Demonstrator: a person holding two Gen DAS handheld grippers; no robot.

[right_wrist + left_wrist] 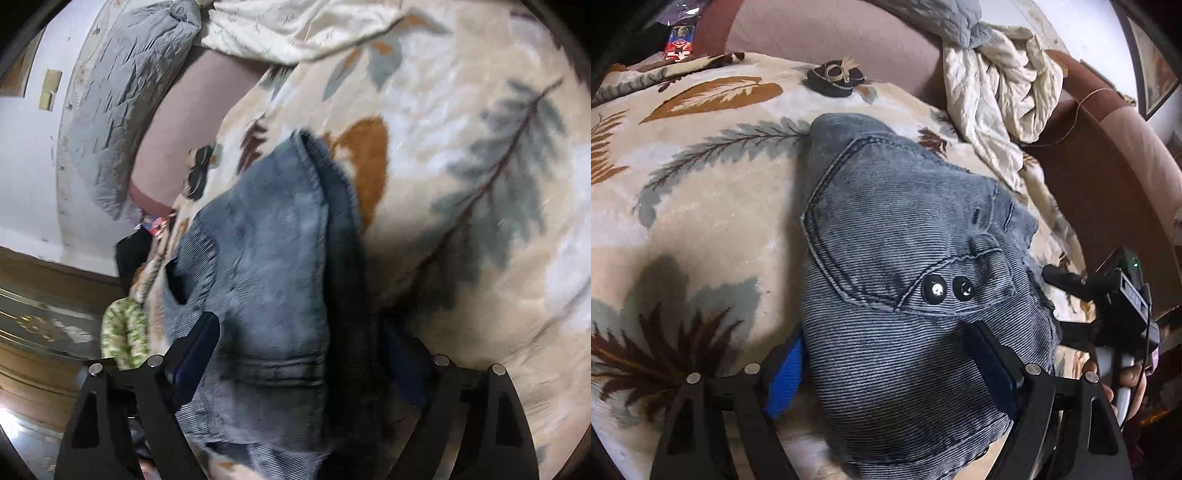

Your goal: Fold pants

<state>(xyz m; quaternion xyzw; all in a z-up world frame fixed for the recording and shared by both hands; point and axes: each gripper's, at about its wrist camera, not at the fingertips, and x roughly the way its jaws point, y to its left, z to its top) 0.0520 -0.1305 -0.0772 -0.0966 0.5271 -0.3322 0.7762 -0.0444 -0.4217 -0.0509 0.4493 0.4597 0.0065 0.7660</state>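
while your folded pants [905, 266] lie on the leaf-print blanket [701, 206], left gripper [886, 354] spread around them (pads not pressing), right gripper [299, 343] likewise spread wide

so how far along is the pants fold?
Mostly done: the pants lie as a compact bundle on the leaf-print blanket, layers stacked at one edge. In hand: left gripper and right gripper straddle it, jaws wide, not clamped. Left: withdraw, maybe flatten.
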